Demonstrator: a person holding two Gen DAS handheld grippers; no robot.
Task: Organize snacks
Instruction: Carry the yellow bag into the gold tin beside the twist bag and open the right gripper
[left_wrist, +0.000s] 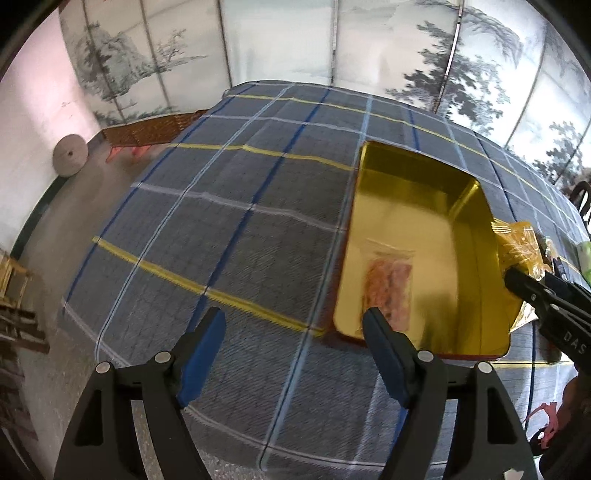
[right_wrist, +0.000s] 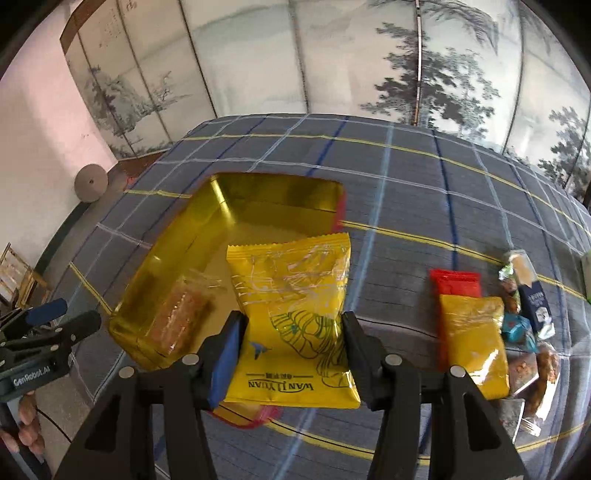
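Observation:
A gold tin (left_wrist: 413, 206) (right_wrist: 177, 273) with a red outer rim lies open on the plaid cloth. A clear packet of pinkish snack (left_wrist: 389, 286) (right_wrist: 181, 317) rests on its floor. My left gripper (left_wrist: 295, 332) is open over the cloth just left of the tin, nothing between its blue pads. My right gripper (right_wrist: 288, 345) is shut on a yellow snack packet (right_wrist: 295, 314), held above the tin's near right corner. In the left wrist view that packet (left_wrist: 521, 243) shows at the tin's right edge.
A pile of loose snacks lies on the cloth right of the tin: a red packet (right_wrist: 456, 280), another yellow packet (right_wrist: 474, 339), a dark blue small carton (right_wrist: 535, 301) and several small wrapped pieces. A painted folding screen (right_wrist: 332, 55) stands behind the table.

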